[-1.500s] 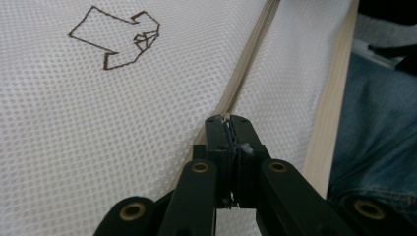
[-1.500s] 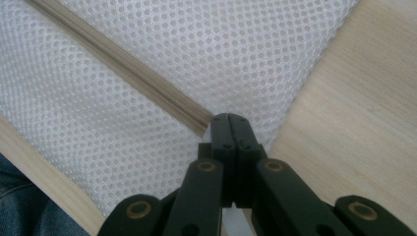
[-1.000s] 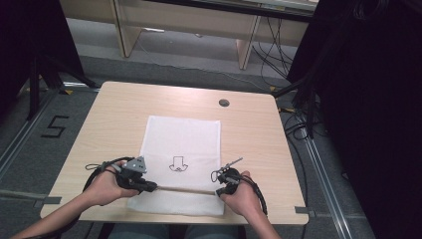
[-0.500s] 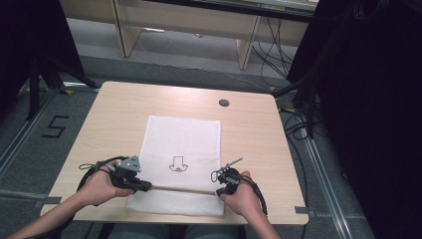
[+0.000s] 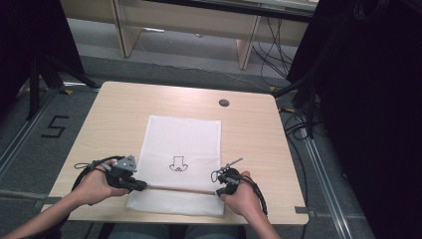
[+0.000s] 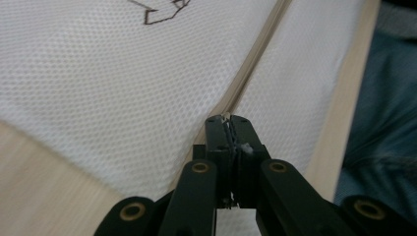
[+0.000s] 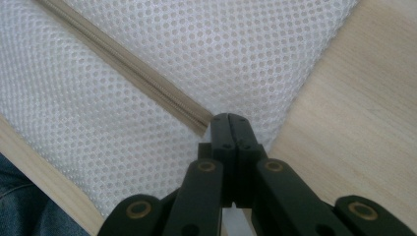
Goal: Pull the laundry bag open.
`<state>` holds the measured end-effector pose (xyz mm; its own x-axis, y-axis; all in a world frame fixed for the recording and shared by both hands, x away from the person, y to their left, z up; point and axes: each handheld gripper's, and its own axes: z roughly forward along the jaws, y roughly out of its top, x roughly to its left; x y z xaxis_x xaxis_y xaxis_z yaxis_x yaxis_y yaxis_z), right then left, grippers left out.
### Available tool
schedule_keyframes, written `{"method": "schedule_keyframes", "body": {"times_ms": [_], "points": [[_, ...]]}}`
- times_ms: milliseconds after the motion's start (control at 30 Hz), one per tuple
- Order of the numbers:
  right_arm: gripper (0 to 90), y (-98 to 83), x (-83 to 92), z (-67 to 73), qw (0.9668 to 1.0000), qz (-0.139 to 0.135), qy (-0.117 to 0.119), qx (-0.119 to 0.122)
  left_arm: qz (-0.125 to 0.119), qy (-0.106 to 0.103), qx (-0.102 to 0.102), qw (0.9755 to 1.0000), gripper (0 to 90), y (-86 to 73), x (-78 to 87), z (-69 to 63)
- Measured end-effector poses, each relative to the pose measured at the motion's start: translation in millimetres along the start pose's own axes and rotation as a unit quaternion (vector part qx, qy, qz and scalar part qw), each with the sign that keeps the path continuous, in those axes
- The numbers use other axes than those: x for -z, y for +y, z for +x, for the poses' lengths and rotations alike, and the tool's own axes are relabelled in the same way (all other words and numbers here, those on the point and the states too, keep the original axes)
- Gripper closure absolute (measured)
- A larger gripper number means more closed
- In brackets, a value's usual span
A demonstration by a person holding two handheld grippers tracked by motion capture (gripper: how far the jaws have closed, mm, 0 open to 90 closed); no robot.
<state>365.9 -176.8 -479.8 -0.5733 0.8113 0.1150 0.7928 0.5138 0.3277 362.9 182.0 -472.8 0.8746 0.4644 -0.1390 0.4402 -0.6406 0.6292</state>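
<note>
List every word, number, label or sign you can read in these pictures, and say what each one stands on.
"5": a dark numeral marked on the grey floor, left of the table.
No words on the white mesh bag: it carries only a small dark line drawing, no letters.
The drawing's lower edge also shows in the left gripper view, again without text.
No brand or label can be read on either tool.
</note>
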Motion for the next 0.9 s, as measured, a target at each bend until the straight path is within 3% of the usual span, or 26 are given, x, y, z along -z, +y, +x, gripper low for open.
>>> {"method": "schedule_keyframes", "body": {"times_ms": [33,67,167,300,367,433,467,533,733,800,833,867,900], "points": [[90.0,0.2,-0.2,-0.3,1.0,0.0,0.001,0.002,-0.002,-0.002,-0.002,1.0,87.8,-1.1,1.8,2.4],[90.0,0.7,-1.0,-2.3,0.9998,-0.003,0.007,0.018,-0.017,-0.013,0.019,0.9996,87.8,-3.6,4.2,3.7],[90.0,0.6,-0.4,-1.0,1.0,0.0,0.006,0.006,-0.022,-0.014,0.019,0.9995,87.7,-3.8,6.3,3.7],[90.0,0.6,-1.0,-0.7,0.9999,-0.006,0.003,0.012,-0.007,-0.01,0.014,0.9998,87.8,-4.9,4.7,4.8],[90.0,0.5,-1.0,-1.7,0.9999,-0.005,0.005,0.016,-0.01,-0.012,0.012,0.9998,87.7,-5.8,5.0,5.0],[90.0,0.4,-0.3,-0.5,1.0,0.001,0.005,0.004,-0.001,-0.001,0.01,0.9999,87.7,-8.2,7.5,6.1],[90.0,0.6,-0.4,-0.8,1.0,0.001,0.005,0.007,-0.013,-0.01,0.022,0.9996,87.7,-10.2,8.7,7.3],[90.0,0.5,-0.9,-0.6,1.0,-0.002,0.006,0.004,-0.004,0.0,0.021,0.9998,87.7,-12.5,11.4,9.2],[90.0,0.3,-1.0,-0.5,1.0,-0.003,0.005,0.005,-0.01,-0.006,0.035,0.9993,87.7,-16.7,12.2,11.3],[90.0,0.6,-0.3,-0.8,1.0,0.001,0.005,0.006,-0.005,-0.004,0.031,0.9995,87.8,-17.2,12.3,12.5],[90.0,0.5,-0.3,-0.8,1.0,0.001,0.005,0.006,0.008,0.01,0.014,0.9998,87.8,-17.8,13.1,13.8],[90.0,0.5,-0.3,-0.9,1.0,0.001,0.005,0.006,0.006,0.011,0.027,0.9996,87.7,-21.3,14.6,16.1],[90.0,0.4,-1.0,-0.7,1.0,-0.003,0.006,0.005,0.006,0.011,0.027,0.9996,87.8,-21.3,14.6,16.1]]}}
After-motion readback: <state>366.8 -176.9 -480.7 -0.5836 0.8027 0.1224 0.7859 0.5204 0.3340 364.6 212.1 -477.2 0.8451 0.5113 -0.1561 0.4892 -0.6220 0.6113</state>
